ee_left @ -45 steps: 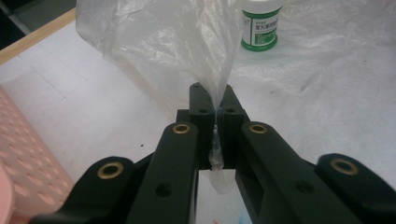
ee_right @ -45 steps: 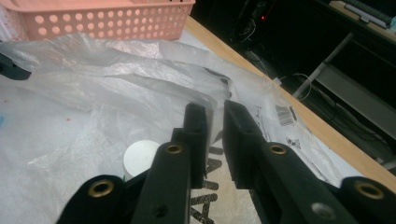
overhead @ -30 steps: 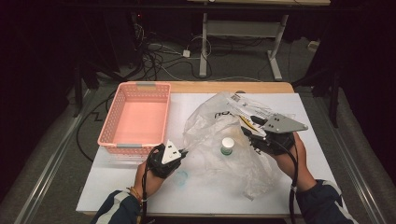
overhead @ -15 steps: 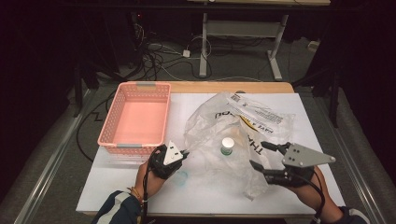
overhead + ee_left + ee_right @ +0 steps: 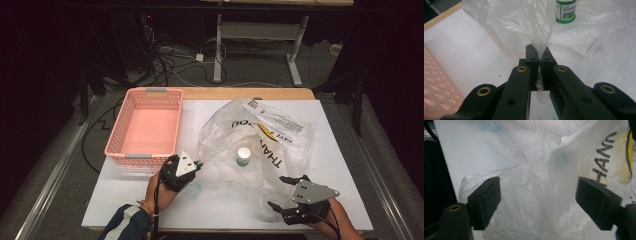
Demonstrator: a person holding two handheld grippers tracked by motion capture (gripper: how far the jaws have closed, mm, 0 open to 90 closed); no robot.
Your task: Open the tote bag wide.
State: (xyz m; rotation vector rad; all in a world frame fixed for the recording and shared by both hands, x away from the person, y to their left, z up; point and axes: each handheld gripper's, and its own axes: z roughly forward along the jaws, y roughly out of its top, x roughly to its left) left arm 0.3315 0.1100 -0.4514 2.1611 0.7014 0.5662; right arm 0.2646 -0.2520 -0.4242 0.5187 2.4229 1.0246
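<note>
- White tabletop (image 5: 150, 200), dark room: left gripper (image 5: 197, 163) pinches the plastic bag (image 5: 260, 145) at nine o'clock.
- Right gripper (image 5: 282, 192), jaws just opened, empty, hovers at five o'clock.
- Risk: a tug topples the bottle (image 5: 243, 156) inside or tears film.

High view looks down over the table (image 5: 345, 165); both gripper views sit close, sharing the plastic bag (image 5: 260, 145).

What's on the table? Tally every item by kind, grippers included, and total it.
Plastic bag: 1
Small bottle: 1
Pink basket: 1
Grippers: 2, the left gripper shut on the bag's edge, the right gripper open beside the bag
Total: 5
</note>
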